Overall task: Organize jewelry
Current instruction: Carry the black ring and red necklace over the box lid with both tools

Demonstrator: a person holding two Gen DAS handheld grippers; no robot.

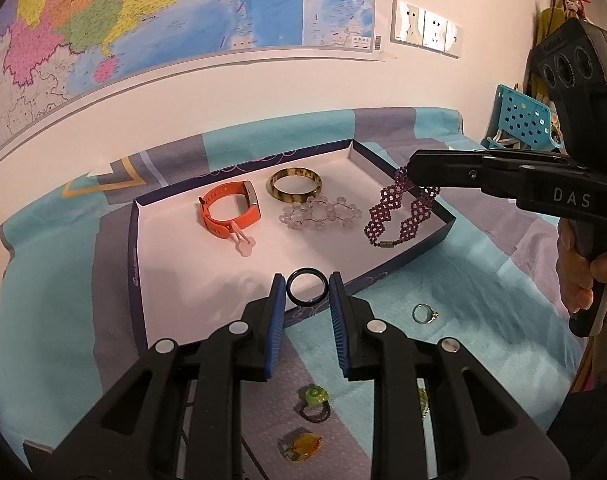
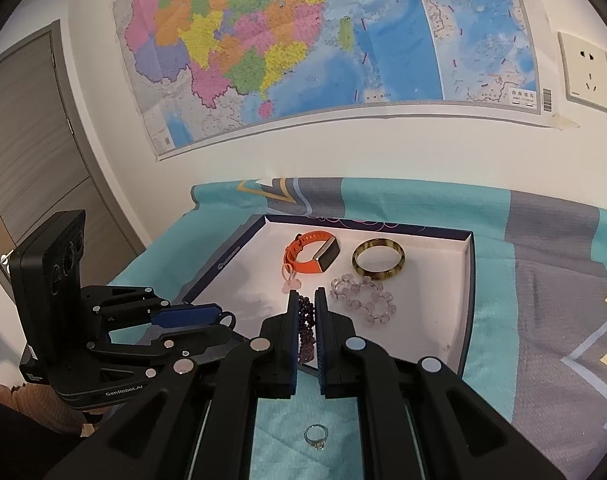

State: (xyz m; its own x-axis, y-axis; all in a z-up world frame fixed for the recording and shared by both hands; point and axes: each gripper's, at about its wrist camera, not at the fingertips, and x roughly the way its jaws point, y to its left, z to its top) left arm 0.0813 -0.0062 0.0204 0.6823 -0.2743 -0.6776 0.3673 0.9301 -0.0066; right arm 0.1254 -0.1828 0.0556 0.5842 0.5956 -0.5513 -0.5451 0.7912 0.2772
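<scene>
Shallow white-lined tray (image 1: 143, 264) on a teal and grey cloth (image 1: 55, 300), below a wall map (image 1: 143, 8).

Left gripper (image 1: 306, 292): over the tray's near rim, blue pads clamped on a black ring (image 1: 306, 290), one pad touching each side, ring upright and facing the camera. In the right wrist view, seen from the side at the tray's left edge (image 2: 205, 317), ring (image 2: 228, 319) poking out past the tips.

Right gripper (image 2: 308, 307): jaws squeezed tight on a purple beaded bracelet (image 2: 306, 330), beads bunched between the pads. From the left wrist view, reaching in over the tray's right side (image 1: 412, 170), bracelet (image 1: 391, 212) hanging from the tips in two zigzag strands, clasp end down just above the tray's right wall; cannot tell whether touching.

Inside the tray: orange watch (image 1: 229, 210) near the middle, standing on its edge; a pale pink charm (image 1: 245, 242) touching its near side; mottled bangle (image 1: 295, 189) toward the far side, lying flat; clear beaded bracelet (image 1: 321, 214) touching the bangle's near edge.

Outside the tray, on the cloth: silver ring (image 1: 424, 313) just off the near right wall; green-topped ring (image 1: 314, 402) and amber ring (image 1: 301, 445) nearer the camera, well apart from the tray, below the left gripper.

Hand (image 1: 579, 268) on the right gripper's handle, right of the tray.
</scene>
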